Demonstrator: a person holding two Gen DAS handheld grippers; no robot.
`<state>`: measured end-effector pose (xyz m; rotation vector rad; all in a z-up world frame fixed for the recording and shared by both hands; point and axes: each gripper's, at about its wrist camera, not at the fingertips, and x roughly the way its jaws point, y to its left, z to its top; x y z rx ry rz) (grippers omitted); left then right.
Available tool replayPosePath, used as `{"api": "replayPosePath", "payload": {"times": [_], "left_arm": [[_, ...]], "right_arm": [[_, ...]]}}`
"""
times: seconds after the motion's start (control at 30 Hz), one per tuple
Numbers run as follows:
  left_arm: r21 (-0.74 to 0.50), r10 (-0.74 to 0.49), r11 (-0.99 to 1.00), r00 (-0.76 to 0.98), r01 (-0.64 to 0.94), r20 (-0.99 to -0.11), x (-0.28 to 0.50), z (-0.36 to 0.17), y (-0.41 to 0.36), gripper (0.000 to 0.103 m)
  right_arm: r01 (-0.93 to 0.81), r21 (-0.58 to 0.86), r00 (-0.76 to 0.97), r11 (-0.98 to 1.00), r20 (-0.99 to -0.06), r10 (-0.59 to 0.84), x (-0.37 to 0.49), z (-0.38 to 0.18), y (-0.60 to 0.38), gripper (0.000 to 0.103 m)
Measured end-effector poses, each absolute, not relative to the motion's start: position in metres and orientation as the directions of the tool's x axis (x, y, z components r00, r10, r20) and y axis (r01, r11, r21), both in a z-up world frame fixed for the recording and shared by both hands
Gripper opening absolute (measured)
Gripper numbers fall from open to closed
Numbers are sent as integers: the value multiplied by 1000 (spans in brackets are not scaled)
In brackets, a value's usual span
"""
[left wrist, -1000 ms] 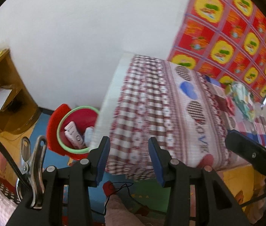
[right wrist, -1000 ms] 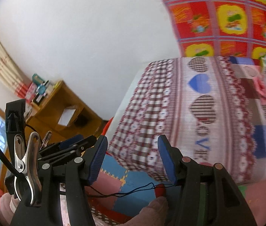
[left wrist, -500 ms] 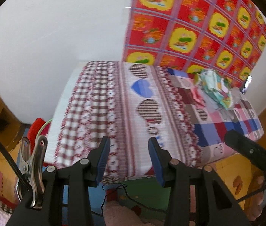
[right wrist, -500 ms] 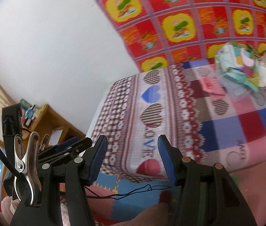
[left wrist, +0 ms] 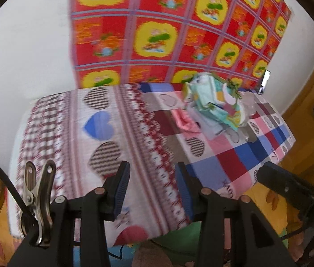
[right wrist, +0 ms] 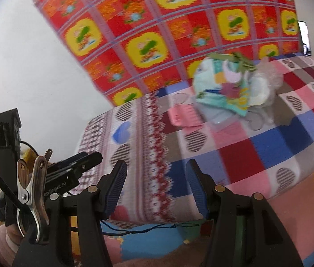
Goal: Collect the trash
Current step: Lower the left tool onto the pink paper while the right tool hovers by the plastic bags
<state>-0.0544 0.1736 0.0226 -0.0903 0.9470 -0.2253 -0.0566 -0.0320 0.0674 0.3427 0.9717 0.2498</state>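
Note:
A heap of trash lies on the far side of the bed: a crumpled teal and white wrapper [left wrist: 215, 98] [right wrist: 221, 86], clear plastic [left wrist: 248, 104] [right wrist: 268, 75] and a pink packet [left wrist: 184, 121] [right wrist: 183, 115]. My left gripper [left wrist: 152, 182] hangs open over the near edge of the bed with nothing between its blue pads. My right gripper [right wrist: 155, 182] is open too, empty, over the same edge and well short of the heap. The left gripper's body [right wrist: 72, 171] shows at the left of the right wrist view.
The bed [left wrist: 117, 133] [right wrist: 257, 151] wears a patchwork sheet with hearts. A red and yellow patterned cloth [left wrist: 179, 29] [right wrist: 168, 22] covers the wall behind it. Coloured foam floor mats [right wrist: 152, 242] lie below the bed's edge, with a thin cord across them. A wooden floor [left wrist: 308, 120] is at the right.
Both views have swung rightwards from the red bin and wooden shelf to the bed, and the trash heap has come toward the middle. The jaws kept the same gap.

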Motion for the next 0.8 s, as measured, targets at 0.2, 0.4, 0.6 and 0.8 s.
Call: {"api": "replayPosePath", "payload": {"times": [0.2, 0.4, 0.6, 0.8], "left_arm": [[-209, -290, 955, 523, 210, -801, -4, 10, 136, 44], [-234, -329, 940, 474, 249, -817, 40, -3, 113, 44], [-259, -352, 930, 422, 263, -836, 73, -22, 92, 44], [-225, -296, 949, 383, 220, -875, 96, -48, 75, 47]], "right_arm": [[-12, 363, 525, 932, -791, 315, -27, 58, -64, 57], [29, 340, 492, 940, -823, 282, -4, 44, -87, 57], [58, 318, 480, 946, -840, 253, 7, 40, -109, 57], [44, 296, 477, 954, -845, 240, 13, 31, -144, 57]]}}
